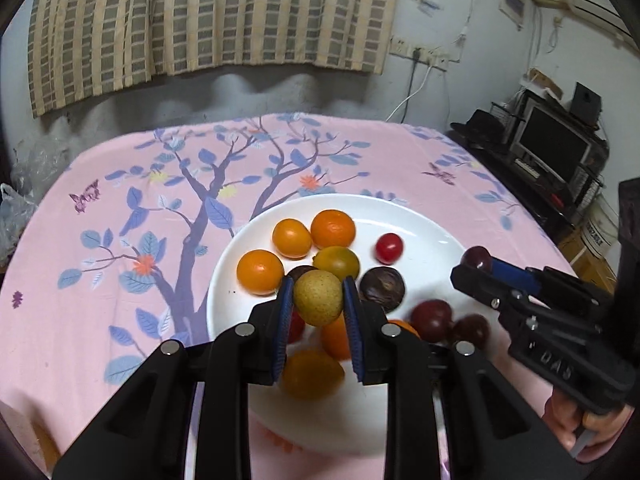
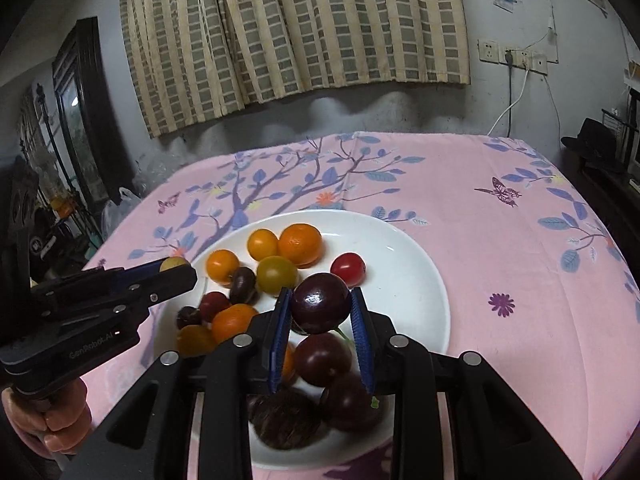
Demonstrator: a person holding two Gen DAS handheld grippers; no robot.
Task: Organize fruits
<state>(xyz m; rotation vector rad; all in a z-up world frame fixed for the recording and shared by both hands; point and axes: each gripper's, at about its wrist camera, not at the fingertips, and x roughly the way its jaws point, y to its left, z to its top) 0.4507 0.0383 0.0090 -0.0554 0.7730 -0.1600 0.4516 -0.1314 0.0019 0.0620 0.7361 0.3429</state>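
Holding both fruits above the white plate [image 1: 236, 280], keep each grip light and lower slowly so neither fruit rolls into the pile below. The right gripper [image 2: 320, 308] pinches a dark plum [image 2: 320, 302] between its fingers; the left gripper [image 1: 318, 300] pinches a small yellow pear [image 1: 318, 298].

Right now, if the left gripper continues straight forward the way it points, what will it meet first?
Probably the yellow-green fruit on the white plate, directly beyond the speckled yellow fruit that the left gripper holds. A dark fruit lies close too; depth is unclear.
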